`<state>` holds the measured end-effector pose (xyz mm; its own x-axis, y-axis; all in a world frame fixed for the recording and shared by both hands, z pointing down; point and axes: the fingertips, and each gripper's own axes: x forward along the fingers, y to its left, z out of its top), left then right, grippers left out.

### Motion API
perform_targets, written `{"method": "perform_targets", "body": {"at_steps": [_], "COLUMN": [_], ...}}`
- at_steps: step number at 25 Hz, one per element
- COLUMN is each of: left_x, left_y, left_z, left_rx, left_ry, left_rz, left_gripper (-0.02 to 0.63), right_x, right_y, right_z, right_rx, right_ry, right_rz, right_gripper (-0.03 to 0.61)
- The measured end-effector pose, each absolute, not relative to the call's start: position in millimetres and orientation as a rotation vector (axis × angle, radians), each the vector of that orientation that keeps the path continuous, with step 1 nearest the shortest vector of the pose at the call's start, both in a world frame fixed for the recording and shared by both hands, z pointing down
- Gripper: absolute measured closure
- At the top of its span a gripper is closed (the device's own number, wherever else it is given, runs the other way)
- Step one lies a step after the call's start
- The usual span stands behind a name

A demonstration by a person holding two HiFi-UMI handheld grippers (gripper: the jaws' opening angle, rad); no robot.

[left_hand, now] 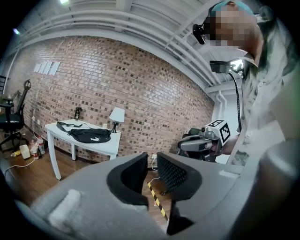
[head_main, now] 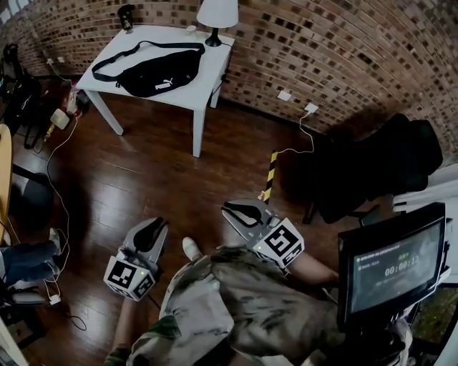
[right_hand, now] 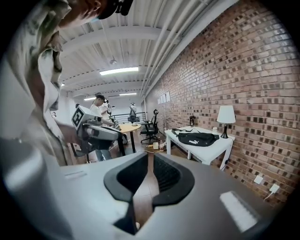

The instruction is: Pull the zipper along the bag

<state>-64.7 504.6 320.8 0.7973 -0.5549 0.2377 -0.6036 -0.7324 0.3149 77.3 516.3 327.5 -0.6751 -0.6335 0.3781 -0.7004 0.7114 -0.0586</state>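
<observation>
A black waist bag with a white logo lies on a white table against the brick wall, its strap looped behind it. The bag's zipper is too small to make out. Both grippers are held low near the person's body, well away from the table. My left gripper is open, with only floor showing in the gap between its jaws. My right gripper also stands open on a narrower gap, with nothing in it. The bag shows small and distant in both gripper views.
A white lamp stands at the table's back corner. A black office chair and a monitor are at the right. Yellow-black tape marks the wooden floor. Cables and bottles lie at the left.
</observation>
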Motion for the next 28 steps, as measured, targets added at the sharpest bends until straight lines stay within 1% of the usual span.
{"method": "perform_targets", "body": {"at_steps": [6,11,14,18,23,28], "left_x": [-17.0,38.7,69.7,95.8,98.8,65.2], "left_y": [531.5,554.2,568.9,591.6,604.7,593.4], "left_z": [310.6,307.1,306.6,312.8,312.8,323.6], "left_rx": [2.617,2.612,2.607,2.592,2.574,2.542], "left_ry": [-0.882,-0.880,-0.881,-0.905,-0.956,-1.041], "left_rz": [0.186,0.180,0.180,0.205,0.229,0.205], "left_gripper": [0.545,0.545,0.545,0.545,0.545,0.545], "right_x": [110.7,159.4,184.9,207.5,224.6,203.4], "right_y": [546.9,579.0,595.4,613.1,618.5,598.4], "right_z": [305.8,307.8,311.1,316.3,318.9,329.9], "right_rx": [0.998,0.984,0.972,0.931,0.925,0.856], "right_ry": [-2.606,-2.593,-2.596,-2.617,-2.624,-2.618], "right_rz": [0.207,0.188,0.198,0.195,0.211,0.195], "right_gripper": [0.535,0.555,0.557,0.563,0.568,0.569]}}
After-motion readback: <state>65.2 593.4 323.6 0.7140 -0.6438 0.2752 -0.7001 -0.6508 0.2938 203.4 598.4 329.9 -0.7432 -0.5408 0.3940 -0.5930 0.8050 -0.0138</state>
